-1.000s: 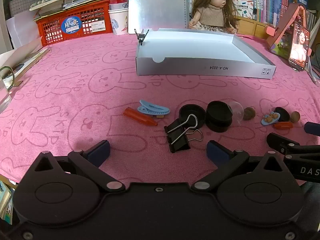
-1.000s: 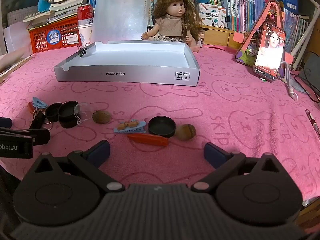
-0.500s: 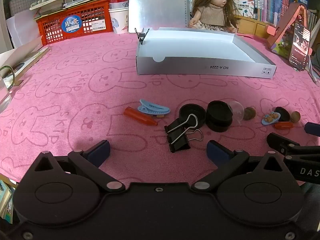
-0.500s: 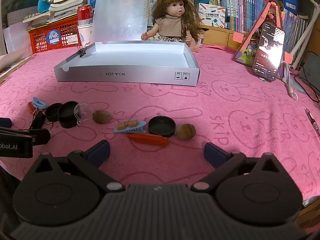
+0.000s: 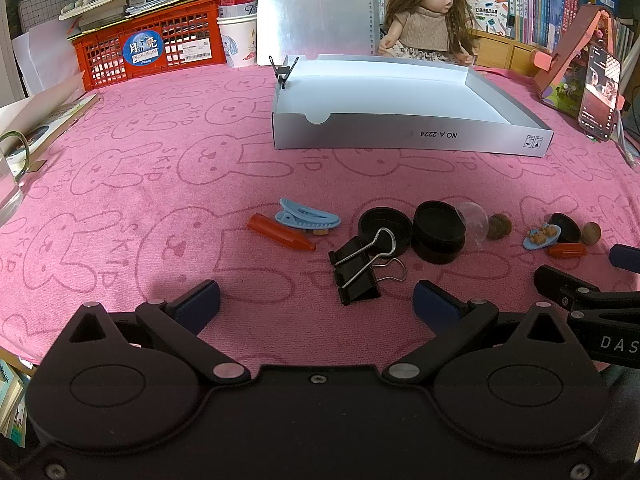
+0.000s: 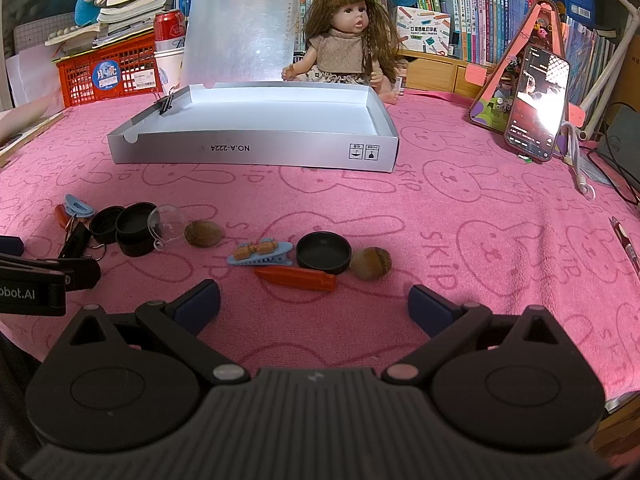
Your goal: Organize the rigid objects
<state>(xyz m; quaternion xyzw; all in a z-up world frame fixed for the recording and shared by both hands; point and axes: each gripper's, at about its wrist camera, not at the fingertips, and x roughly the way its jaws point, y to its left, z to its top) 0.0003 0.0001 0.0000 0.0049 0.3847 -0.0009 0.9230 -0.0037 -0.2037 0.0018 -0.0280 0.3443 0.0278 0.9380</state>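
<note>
In my left view, at lower centre, the black steel binder clip (image 5: 356, 270) overlaps the open black round lid (image 5: 385, 231), hiding its near rim. At the right edge my right gripper is cut off. My left gripper (image 5: 316, 300) is spread wide, holding nothing. In my right view, the clear plastic dome (image 6: 167, 226) blurs what lies behind it. My right gripper (image 6: 314, 300) is spread too, empty, just short of the orange plastic crayon-shaped piece (image 6: 295, 277). The silver cardboard tray (image 6: 256, 148) sits upper centre.
</note>
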